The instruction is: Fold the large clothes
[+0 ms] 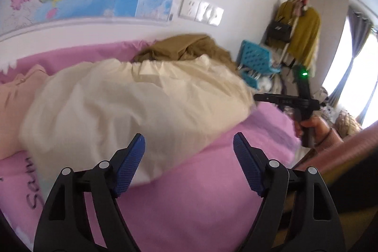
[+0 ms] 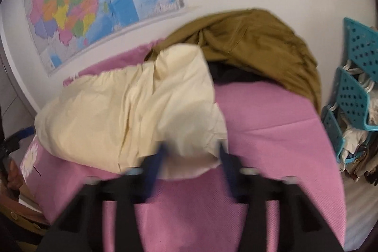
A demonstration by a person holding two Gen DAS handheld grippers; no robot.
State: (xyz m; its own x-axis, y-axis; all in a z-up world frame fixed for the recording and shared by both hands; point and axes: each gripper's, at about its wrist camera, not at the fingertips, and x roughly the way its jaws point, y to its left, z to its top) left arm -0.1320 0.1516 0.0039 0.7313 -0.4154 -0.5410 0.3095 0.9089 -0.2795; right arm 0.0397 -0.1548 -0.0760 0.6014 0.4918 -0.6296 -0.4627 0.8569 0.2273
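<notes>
Left gripper (image 1: pixel 189 141): wide open, gripping nothing, hovering over bare pink sheet (image 1: pixel 189 211) just short of the cream garment (image 1: pixel 118 105). Right gripper (image 2: pixel 191 150): blurred, fingers apart, near corner of the cream garment lying between them, no pad seen pressing on it. Reads as open, not a grip. Carried by a hand (image 1: pixel 314 126) off the right side of the bed.

Pink sheet: work surface, spread over a bed against the wall.

Cream garment: the task piece. Lying rumpled across the middle of the sheet, bulky, partly doubled over, not yet a flat fold. Probably parked mid-bed to leave bare sheet on the near side for smoothing. One tool near each end of its near edge, well placed for lifting two corners together.

Brown garment (image 2: pixel 259 44): heaped behind the cream one against the wall, touching it. Looks like stock waiting its turn, kept clear of the working area.

Peach garment (image 1: pixel 14 105): at the far left, touching the cream one. Folded or not, cannot tell.

Teal rack (image 2: pixel 354 96): perforated shelves beside the bed, stuffed with white bags and mixed odds, too blurred to itemise.

Yellow coat (image 1: pixel 304 34): hanging in the corner, out of play.

Black bag (image 1: pixel 278 31): hanging in front of the coat, closed, contents hidden.
</notes>
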